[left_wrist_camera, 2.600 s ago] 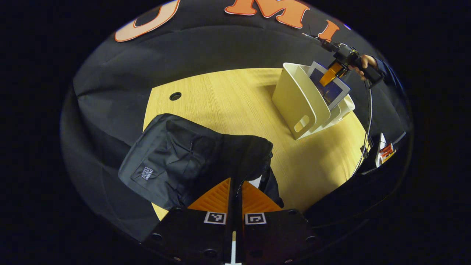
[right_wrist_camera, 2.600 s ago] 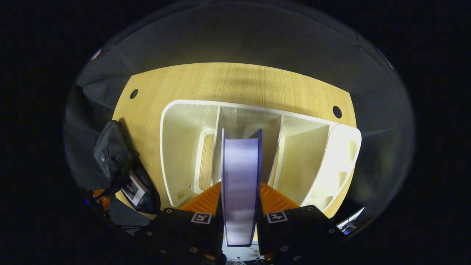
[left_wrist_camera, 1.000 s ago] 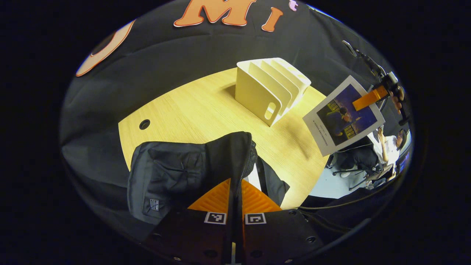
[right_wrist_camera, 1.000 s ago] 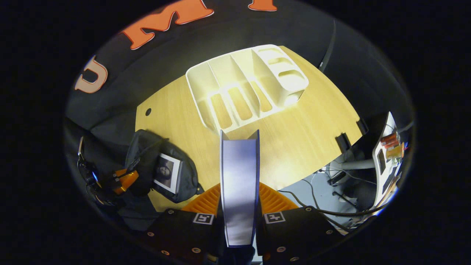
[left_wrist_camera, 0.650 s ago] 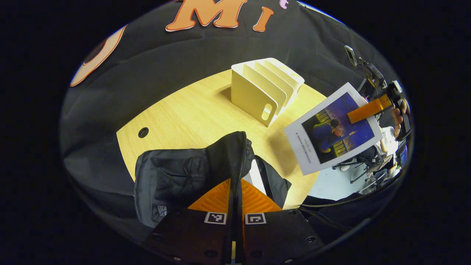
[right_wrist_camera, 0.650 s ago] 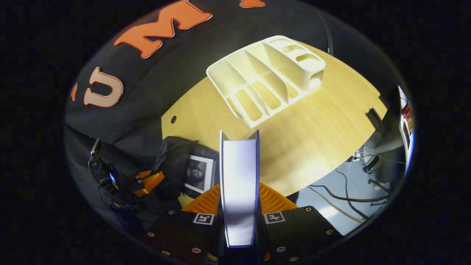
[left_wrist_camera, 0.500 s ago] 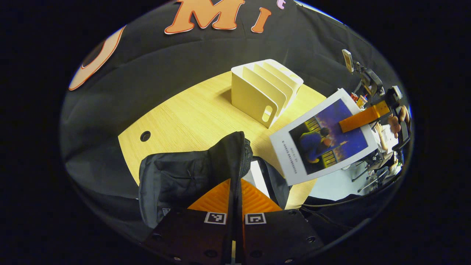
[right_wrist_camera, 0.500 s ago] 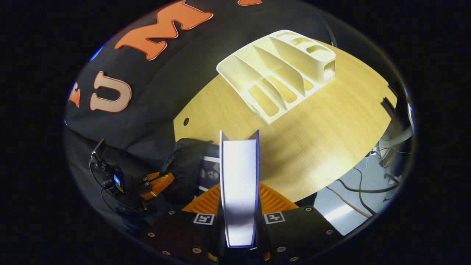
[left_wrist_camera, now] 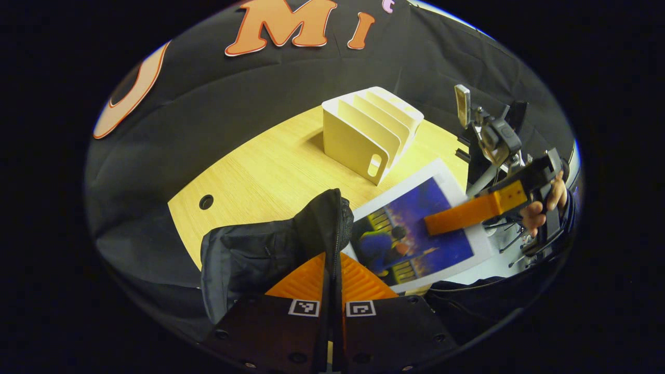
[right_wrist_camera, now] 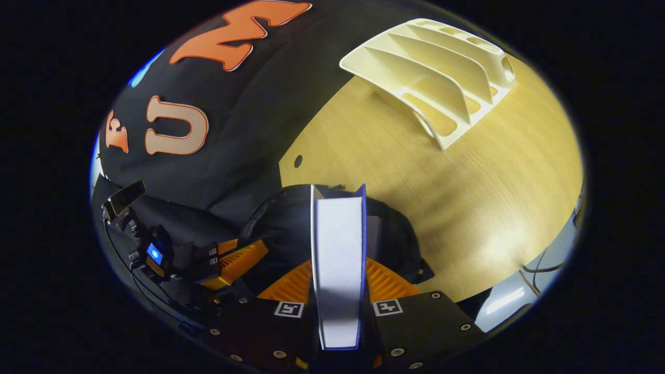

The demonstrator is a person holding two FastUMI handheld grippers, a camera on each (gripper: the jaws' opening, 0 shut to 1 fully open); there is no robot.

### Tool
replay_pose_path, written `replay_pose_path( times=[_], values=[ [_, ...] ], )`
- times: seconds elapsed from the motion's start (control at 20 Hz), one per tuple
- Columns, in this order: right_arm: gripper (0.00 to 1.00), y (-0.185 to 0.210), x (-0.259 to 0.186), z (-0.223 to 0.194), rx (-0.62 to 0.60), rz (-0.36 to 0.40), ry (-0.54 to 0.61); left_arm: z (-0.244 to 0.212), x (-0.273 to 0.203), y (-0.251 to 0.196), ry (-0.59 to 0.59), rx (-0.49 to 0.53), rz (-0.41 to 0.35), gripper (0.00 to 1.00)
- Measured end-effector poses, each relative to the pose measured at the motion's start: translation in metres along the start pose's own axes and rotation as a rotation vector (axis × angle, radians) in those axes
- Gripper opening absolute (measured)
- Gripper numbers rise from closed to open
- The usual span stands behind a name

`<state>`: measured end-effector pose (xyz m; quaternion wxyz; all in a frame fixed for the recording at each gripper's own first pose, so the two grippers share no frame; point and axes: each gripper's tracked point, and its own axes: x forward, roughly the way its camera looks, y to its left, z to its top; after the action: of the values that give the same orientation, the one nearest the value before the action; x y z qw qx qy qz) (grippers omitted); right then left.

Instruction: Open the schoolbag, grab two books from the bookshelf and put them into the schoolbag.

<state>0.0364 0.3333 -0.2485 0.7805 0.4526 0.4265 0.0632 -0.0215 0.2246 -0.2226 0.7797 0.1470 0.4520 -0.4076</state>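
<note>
Pinching the black schoolbag's (left_wrist_camera: 260, 254) zipper flap (left_wrist_camera: 332, 223) in the left gripper (left_wrist_camera: 332, 272), fingers pressed together on the fabric, holding the flap up off the wooden table (left_wrist_camera: 270, 166). Clamping a blue-covered book (right_wrist_camera: 337, 259) between both fingers of the right gripper (right_wrist_camera: 337, 283), hovering it just above the bag's opening. Leaving the cream bookshelf (left_wrist_camera: 369, 132) standing well apart at the table's far side.

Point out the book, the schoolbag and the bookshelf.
book (left_wrist_camera: 415, 223): left gripper view, on its blue cover.
schoolbag (left_wrist_camera: 249, 257): left gripper view, on its black front panel.
bookshelf (left_wrist_camera: 348, 143): left gripper view, on its near end wall.
</note>
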Motion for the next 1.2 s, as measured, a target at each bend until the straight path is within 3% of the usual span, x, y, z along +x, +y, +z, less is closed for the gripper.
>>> replay_pose_path(
  times=[0.25,0.65,0.85,0.95,1.0,1.1,1.2],
  values=[
    [0.34,0.006,0.058,-0.004,0.15,0.136,-0.027,0.01,0.0,-0.01,-0.032,0.016,-0.016,0.05],
    [0.34,0.017,0.122,-0.006,0.182,0.281,-0.062,0.02,0.013,-0.035,-0.02,0.038,-0.067,0.05],
    [0.35,0.024,0.142,-0.006,0.176,0.312,-0.053,0.017,0.015,-0.043,-0.013,0.047,-0.083,0.05],
    [0.36,0.025,0.152,-0.01,0.155,0.297,-0.034,0.016,0.017,-0.045,-0.016,0.05,-0.084,0.05],
    [0.32,0.022,0.158,-0.015,0.133,0.266,-0.006,0.015,0.017,-0.044,-0.018,0.038,-0.079,0.05],
    [0.54,0.004,0.161,-0.019,0.063,0.161,0.029,0.01,0.02,-0.041,-0.02,-0.005,-0.063,0.05],
    [0.68,-0.002,0.157,-0.022,0.001,0.119,0.065,0.006,0.019,-0.043,-0.025,-0.032,-0.052,0.05]
  ],
)
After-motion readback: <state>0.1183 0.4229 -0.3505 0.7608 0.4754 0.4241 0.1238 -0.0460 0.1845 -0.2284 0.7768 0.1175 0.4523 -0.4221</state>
